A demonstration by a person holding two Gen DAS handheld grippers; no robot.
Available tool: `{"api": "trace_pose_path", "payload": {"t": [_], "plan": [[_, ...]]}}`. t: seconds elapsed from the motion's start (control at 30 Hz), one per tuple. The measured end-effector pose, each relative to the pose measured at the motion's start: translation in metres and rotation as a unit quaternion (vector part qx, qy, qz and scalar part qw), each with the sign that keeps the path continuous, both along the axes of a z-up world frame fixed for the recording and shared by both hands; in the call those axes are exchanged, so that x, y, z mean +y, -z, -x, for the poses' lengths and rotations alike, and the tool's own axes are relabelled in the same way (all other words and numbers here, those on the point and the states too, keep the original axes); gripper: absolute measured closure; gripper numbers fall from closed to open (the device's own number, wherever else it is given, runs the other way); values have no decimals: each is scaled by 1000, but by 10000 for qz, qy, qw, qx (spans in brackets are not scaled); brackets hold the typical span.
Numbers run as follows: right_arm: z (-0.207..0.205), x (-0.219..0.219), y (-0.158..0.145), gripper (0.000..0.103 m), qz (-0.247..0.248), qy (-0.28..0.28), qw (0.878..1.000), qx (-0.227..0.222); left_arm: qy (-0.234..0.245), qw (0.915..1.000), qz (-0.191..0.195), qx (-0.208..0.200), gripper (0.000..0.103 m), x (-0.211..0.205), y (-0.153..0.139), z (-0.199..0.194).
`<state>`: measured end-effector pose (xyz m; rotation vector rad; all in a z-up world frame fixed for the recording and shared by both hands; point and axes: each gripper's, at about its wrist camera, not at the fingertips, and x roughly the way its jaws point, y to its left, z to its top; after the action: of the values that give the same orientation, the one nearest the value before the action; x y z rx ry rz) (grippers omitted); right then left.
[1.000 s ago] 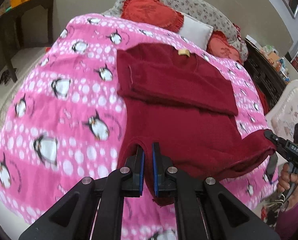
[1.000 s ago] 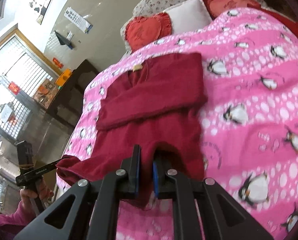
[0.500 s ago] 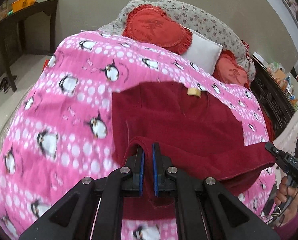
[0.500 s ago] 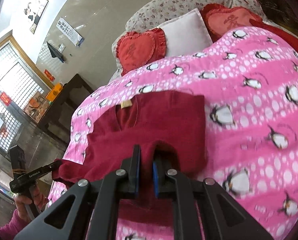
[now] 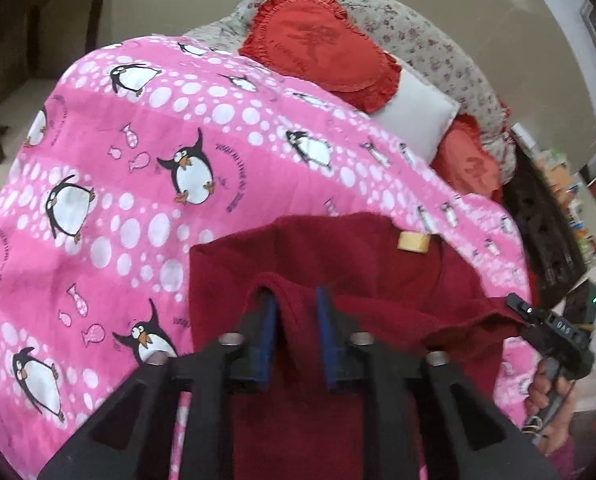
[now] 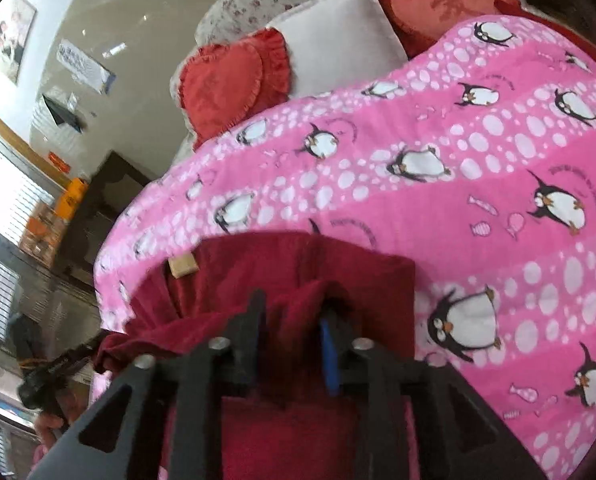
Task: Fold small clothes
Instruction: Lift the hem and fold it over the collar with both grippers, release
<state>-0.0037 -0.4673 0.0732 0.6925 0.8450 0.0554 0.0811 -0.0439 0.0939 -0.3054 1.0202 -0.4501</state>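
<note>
Sweater point(image 5: 338, 264), dark red knit w/ a tan neck label point(image 5: 413, 242), lies on the pink penguin blanket point(image 5: 138, 184) covering the bed, its lower hem lifted and brought up toward the collar so the garment is doubled over on itself. Left tongs point(image 5: 294, 320) have just been opening: the 2 blue pads point(image 5: 269, 332) now stand apart w/ a loose ridge of the hem draped between them, cloth slack, not pinched. Right tongs point(image 6: 294, 328) have likewise just been parting; a hump of the same hem sits in the gap, 1 blue pad point(image 6: 329, 352) showing on the right side, the other hidden behind fabric, no squeeze visible. In the left wrist view the right tongs' black body appears at the far right edge at the hem's other corner, w/ the person's hand point(image 5: 546, 392) on its handle; in the right wrist view the left tongs show blurred at lower left, a hand point(image 6: 52, 424) below. Hem stretches between the 2 tools, sagging a bit mid-span. Beyond the blanket, at the bed's head: a red heart-shaped cushion point(image 5: 322, 48), a white pillow point(image 5: 414, 116), a 2nd red cushion point(image 5: 470, 164) and a floral bolster point(image 5: 430, 44). Dark wooden table point(image 5: 58, 4) stands off the left side.
</note>
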Motion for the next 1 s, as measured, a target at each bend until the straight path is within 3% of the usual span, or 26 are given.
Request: {"api": "trace_pose_path", "payload": {"t": [0.03,0.07,0.3,0.37,0.47,0.53,0.6,0.73,0.83,0.93,1.0], "plan": [[5,0,-4,68,-64,-7,9999,-148,-25,10000,64,-70,75,4,-6,1],[8,1,-7,65,-57,-35,9998,-207,-97,9997,68,-202,73,8,-12,3],[36,14,-30,46,840,-55,9933,-790,-257,9988,145,-400,71,27,-27,8],[34,19,-38,46,1137,-110,9909,-718,-145,9986,63,-508,71,23,-26,18],[34,26,-37,48,835,-429,9919,-860,34,9982,-157,-578,71,12,-16,27],[21,41,-26,55,1158,-645,9896,-562,147,9975,-490,-497,71,-2,-3,25],[-2,58,-13,68,1648,-887,9820,-262,184,9962,-804,-266,71,-16,15,17],[-44,54,5,73,2098,-585,9759,-126,-130,9909,-1341,-38,71,-23,46,-12],[-67,35,15,75,1822,-217,9830,42,-323,9943,-958,328,71,-6,55,-29],[-61,34,8,73,1664,-273,9857,30,-394,9947,-923,219,71,3,46,-21],[-45,37,0,59,1657,-356,9855,-87,-278,9949,-972,73,71,6,36,-8]]}}
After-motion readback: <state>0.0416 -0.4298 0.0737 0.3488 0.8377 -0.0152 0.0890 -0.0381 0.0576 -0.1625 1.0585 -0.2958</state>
